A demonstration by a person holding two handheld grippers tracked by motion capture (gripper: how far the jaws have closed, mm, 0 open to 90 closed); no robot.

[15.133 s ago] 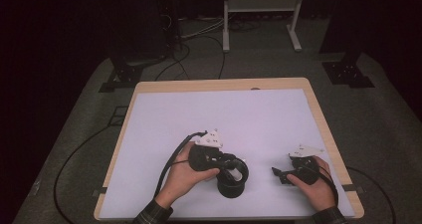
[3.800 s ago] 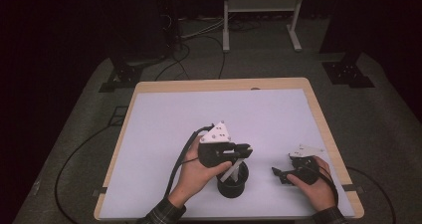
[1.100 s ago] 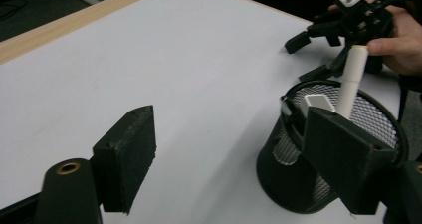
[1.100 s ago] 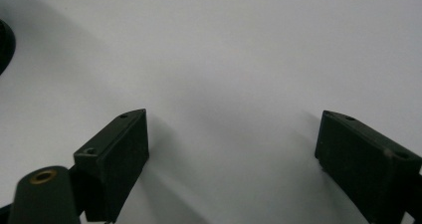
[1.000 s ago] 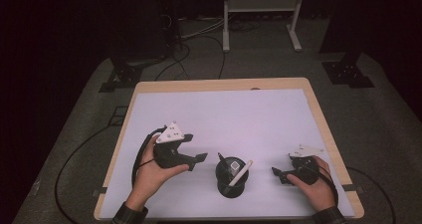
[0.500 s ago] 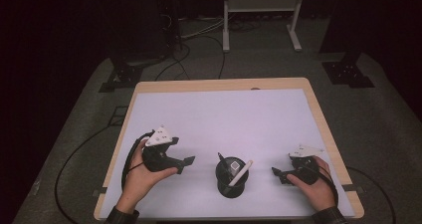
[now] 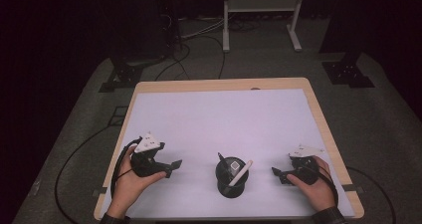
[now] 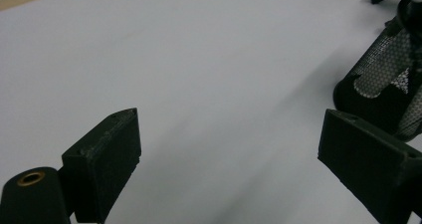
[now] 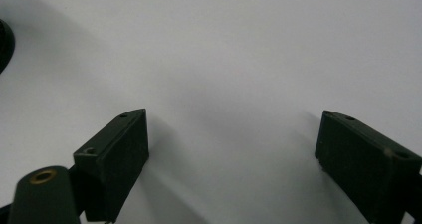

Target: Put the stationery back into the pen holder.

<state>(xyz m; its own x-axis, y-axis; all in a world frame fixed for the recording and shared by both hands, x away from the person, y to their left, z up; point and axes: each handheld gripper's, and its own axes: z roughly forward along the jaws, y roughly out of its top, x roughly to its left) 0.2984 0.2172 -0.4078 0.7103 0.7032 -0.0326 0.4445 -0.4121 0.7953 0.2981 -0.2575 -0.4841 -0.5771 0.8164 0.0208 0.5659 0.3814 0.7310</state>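
Black mesh pen cup stands upright on the desk, near the front edge, roughly centred between the two hands. A white pen leans in it, tip sticking out to the right, beside a dark item with a pale square face, too small to tell what. In the left gripper view the cup's mesh wall sits at the right edge, beyond the right jaw.

Left tool is well left of the cup, held low over the desk, pointing toward it; its jaws have just been opening and stand apart with bare desk between them. Right tool is right of the cup, near it but not touching, jaws apart, nothing between them, resting low by the desk.

Desk top is a plain pale lilac-white sheet with a light wood border showing at the back and sides. Grey carpet floor around it. Black cables run across the floor behind. A white metal stand's legs are at the back centre, dark equipment bases left and right. Room beyond is dark.
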